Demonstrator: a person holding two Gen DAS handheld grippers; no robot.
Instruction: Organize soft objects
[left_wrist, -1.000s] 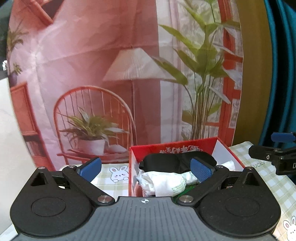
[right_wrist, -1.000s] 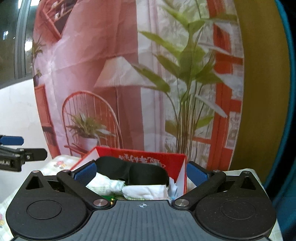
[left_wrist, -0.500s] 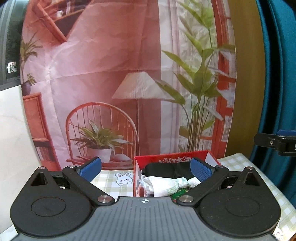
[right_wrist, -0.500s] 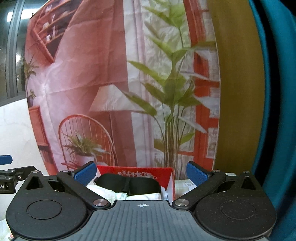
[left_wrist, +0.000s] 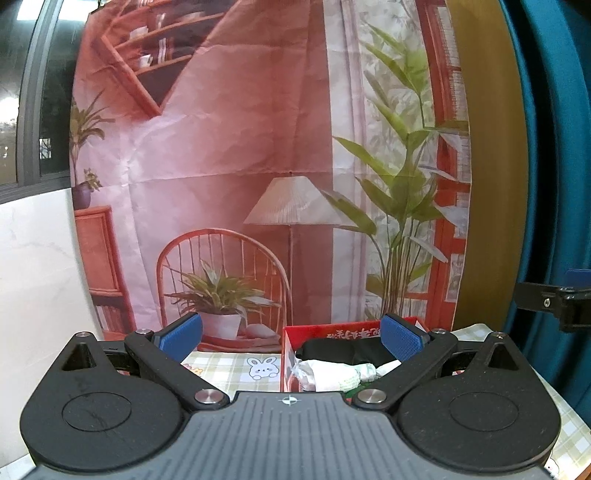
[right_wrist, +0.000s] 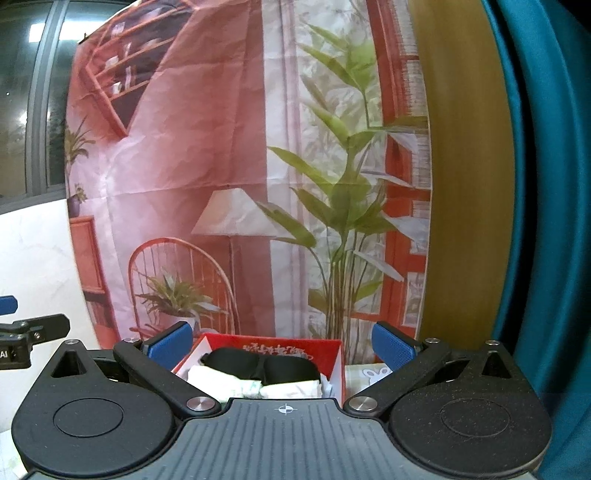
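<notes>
A red box (left_wrist: 332, 329) (right_wrist: 295, 347) stands on the checked tablecloth. It holds a black eye mask (left_wrist: 343, 350) (right_wrist: 266, 365) and white crumpled soft packs (left_wrist: 328, 374) (right_wrist: 229, 384). My left gripper (left_wrist: 291, 338) is open and empty, held back from the box, which lies toward its right finger. My right gripper (right_wrist: 282, 349) is open and empty, with the box seen between its fingers. Each gripper shows at the edge of the other's view: the right one (left_wrist: 554, 301) and the left one (right_wrist: 26, 332).
A printed backdrop (left_wrist: 258, 166) with a chair, lamp and plants hangs behind the table. A teal curtain (right_wrist: 546, 221) is on the right and a white wall (left_wrist: 33, 258) on the left. The green checked cloth (left_wrist: 236, 365) has rabbit prints.
Both grippers have pulled back and tilted up from the box, which now looks smaller and lower in both views. Both stay open and empty.
</notes>
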